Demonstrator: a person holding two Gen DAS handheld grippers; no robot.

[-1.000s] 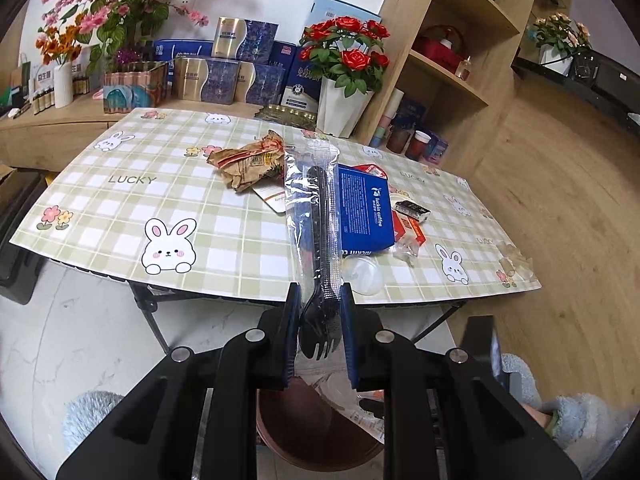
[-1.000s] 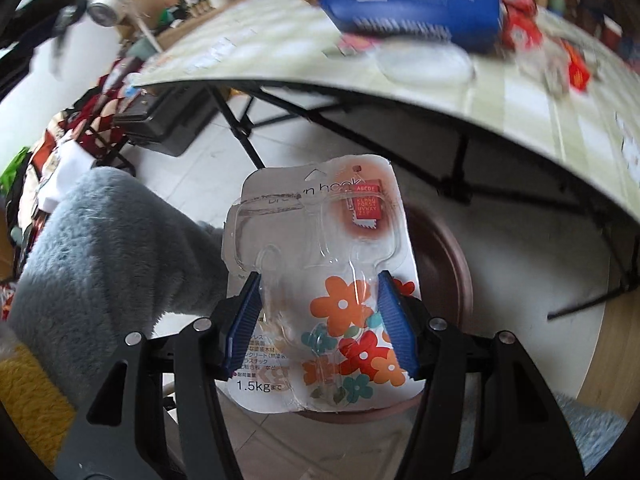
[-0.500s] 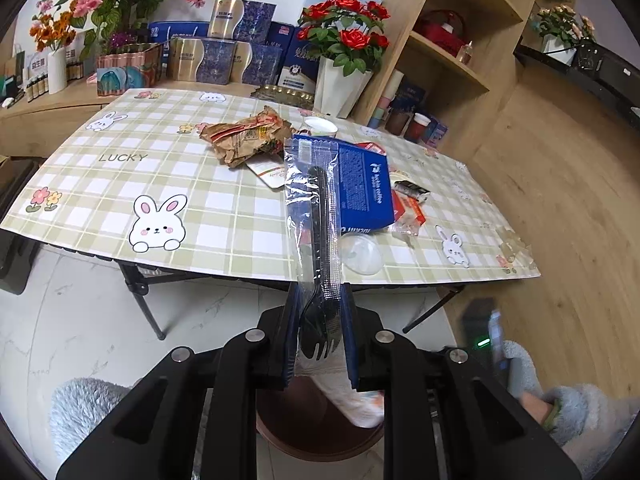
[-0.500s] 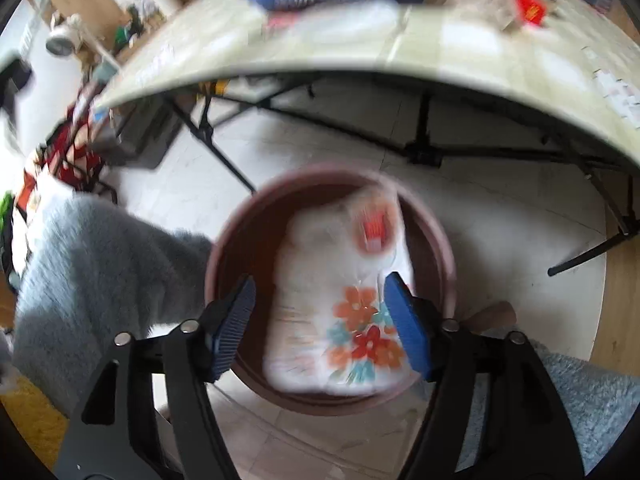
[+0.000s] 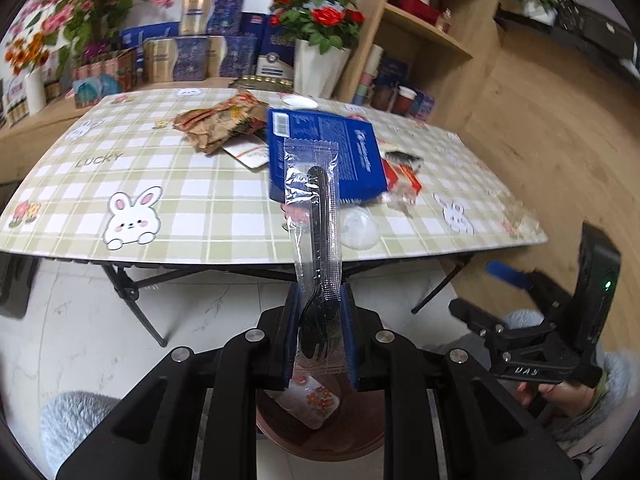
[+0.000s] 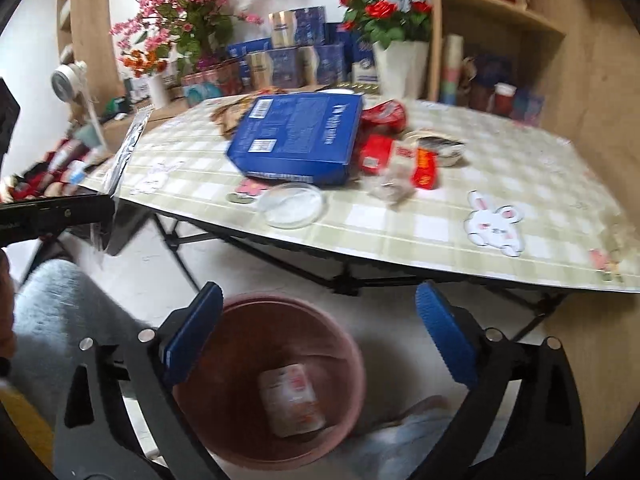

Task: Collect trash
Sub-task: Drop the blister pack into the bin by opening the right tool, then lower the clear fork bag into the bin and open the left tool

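Wrapped fork (image 5: 320,264): black plastic, sealed in a clear sleeve with ribbed edges, standing up from the left gripper (image 5: 319,336), whose blue pads are closed tight on the fork's tine end. No print readable on the sleeve.

Flowered packet (image 6: 291,400): white card with orange and red flowers, lying at the bottom of the bin (image 6: 276,380), a round reddish-brown tub on the floor directly below and between both tools. Its lettering is too blurred to read.

Right gripper (image 6: 316,340): jaws opening, spread wide, nothing between them; the bin's mouth shows through the gap.

Table (image 5: 200,216), ahead of both grippers: green-and-white check cloth with rabbit pictures and the word "LUCKY" (image 5: 98,159). On it a blue box (image 6: 298,136) with barcode labels and white lettering too small to read, a crumpled brown wrapper (image 5: 218,124), red packets (image 6: 384,148), and a clear round lid (image 6: 292,205) near the front edge.

Left view only: the right tool from the side, a green light lit on its body, a hand beneath it. Right view only: the bin's whole inside, and the wrapped fork edge-on at far left.
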